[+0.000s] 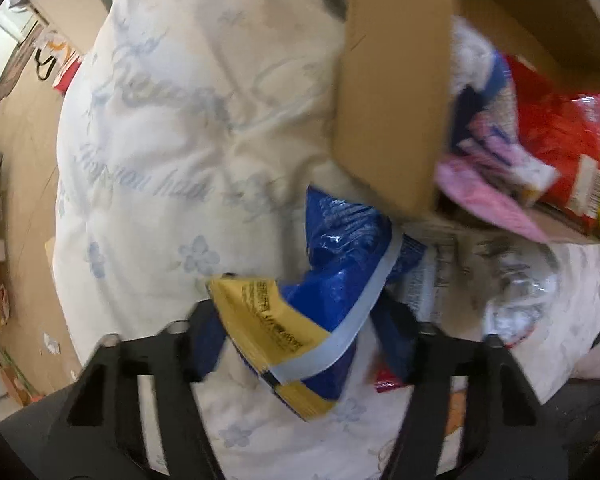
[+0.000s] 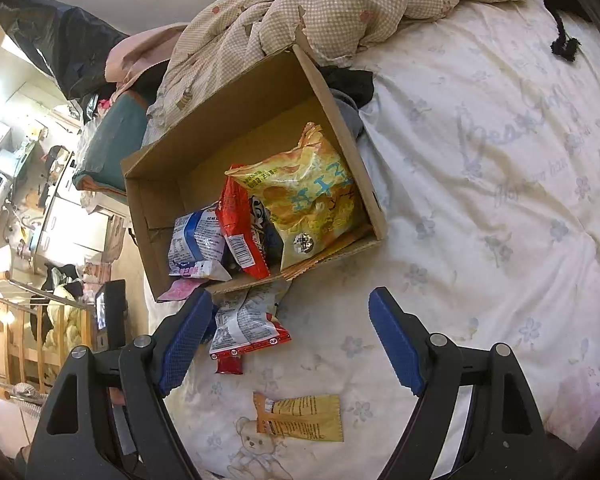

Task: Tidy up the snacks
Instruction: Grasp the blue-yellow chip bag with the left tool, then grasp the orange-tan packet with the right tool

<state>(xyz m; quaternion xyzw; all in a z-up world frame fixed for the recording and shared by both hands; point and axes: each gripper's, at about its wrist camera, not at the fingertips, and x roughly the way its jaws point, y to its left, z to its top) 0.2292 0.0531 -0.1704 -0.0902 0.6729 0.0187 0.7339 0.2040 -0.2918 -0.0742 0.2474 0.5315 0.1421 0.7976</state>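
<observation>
Glossy crinkled foil snack packets (image 2: 296,196), matt brown cardboard box (image 2: 236,100), soft printed cotton sheet (image 2: 480,200).

Soft indoor daylight, one view sharp and one smeared
Left wrist view is motion-blurred throughout; right wrist view is crisp, with blown-out brightness at its left edge, glare on the yellow snack bag (image 2: 306,196), and dark, curved fisheye corners

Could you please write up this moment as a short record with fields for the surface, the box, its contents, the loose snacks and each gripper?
surface: bed sheet
box: cardboard box, open, on the sheet
in box: yellow bag, red bag, blue-white bag
loose on sheet: white-red packet, yellow sachet
left gripper: around a blue-yellow bag; grip unclear
right gripper: open, empty, above the sheet
</observation>
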